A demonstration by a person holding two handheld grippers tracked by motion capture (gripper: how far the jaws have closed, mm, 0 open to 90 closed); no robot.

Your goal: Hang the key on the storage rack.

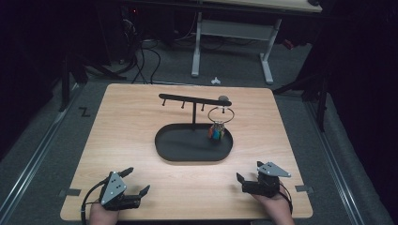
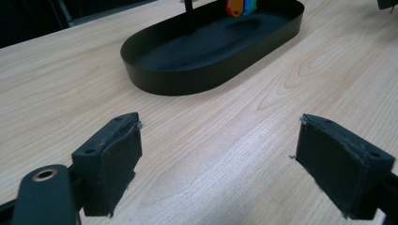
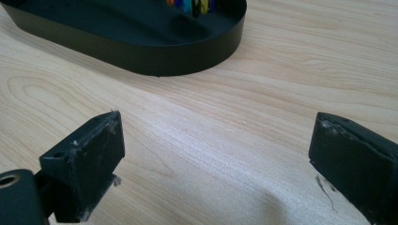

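Note:
A black oval tray (image 1: 169, 152) lies in the middle of the wooden table (image 1: 131, 117). From it rises a black T-shaped rack (image 1: 194, 100) with small hooks. A metal key ring (image 1: 220, 113) hangs from the rack's right end, with colourful tags (image 1: 216, 132) dangling over the tray. My left gripper (image 1: 137, 180) rests near the front left edge, open and holding nothing. My right gripper (image 1: 249, 171) is near the front right edge, also open and holding nothing. The left gripper (image 2: 220, 154) faces the tray (image 2: 187, 79) and tags (image 2: 240, 7). The right gripper (image 3: 218, 154) faces the tray's wall (image 3: 141, 51) and tags (image 3: 192, 5).
Bare wood lies between both grippers and the tray. Small grey tape marks (image 1: 69, 192) sit at the table's front corners. Beyond the far edge stand a white desk frame (image 1: 197, 42) and loose cables (image 1: 141, 56) on grey carpet.

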